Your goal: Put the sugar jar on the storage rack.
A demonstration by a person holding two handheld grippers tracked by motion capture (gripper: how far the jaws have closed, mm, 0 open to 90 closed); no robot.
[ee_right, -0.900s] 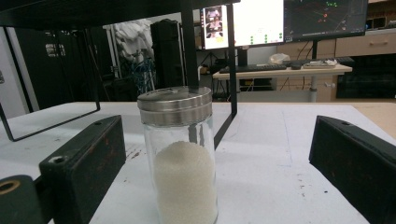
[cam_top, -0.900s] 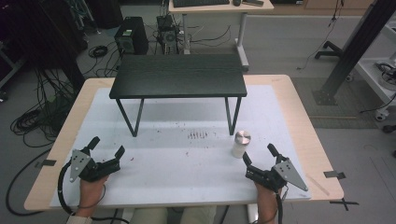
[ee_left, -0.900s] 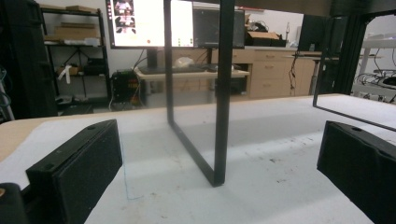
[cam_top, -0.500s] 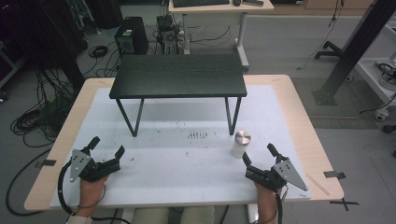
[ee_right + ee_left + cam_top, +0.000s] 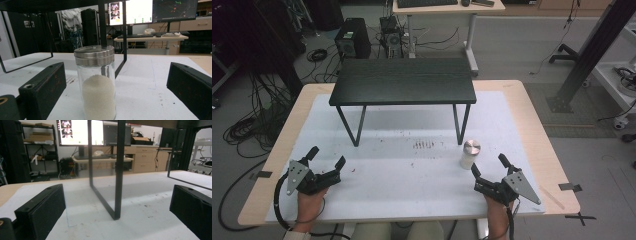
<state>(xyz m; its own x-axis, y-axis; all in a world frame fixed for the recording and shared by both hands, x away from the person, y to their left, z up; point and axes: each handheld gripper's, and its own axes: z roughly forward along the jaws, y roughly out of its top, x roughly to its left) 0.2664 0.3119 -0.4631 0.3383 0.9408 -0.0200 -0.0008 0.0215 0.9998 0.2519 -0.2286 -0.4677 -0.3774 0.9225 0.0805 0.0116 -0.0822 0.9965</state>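
The jar (image 5: 469, 154) stood upright on the desk (image 5: 532, 130), near the front right leg of the black stand (image 5: 402, 81), half full of white grains, metal lid on. The right hand-held gripper (image 5: 488, 166) sat just behind it, jaws wide apart, nothing between the pads yet; in the right gripper view the jar (image 5: 96, 85) was a bit left of centre between the jaws. The left hand-held gripper (image 5: 326, 157) rested well apart at the desk's left, jaws also apart and empty, looking at the stand's leg (image 5: 117, 170). Step in hand looked like the reach for the jar. To do it well: shift slightly so the jar centres between the pads, go in level, close on the glass body below the lid, not on the lid. Glass is slick and tall, so a nudge from one jaw first could tip it; close gently and evenly
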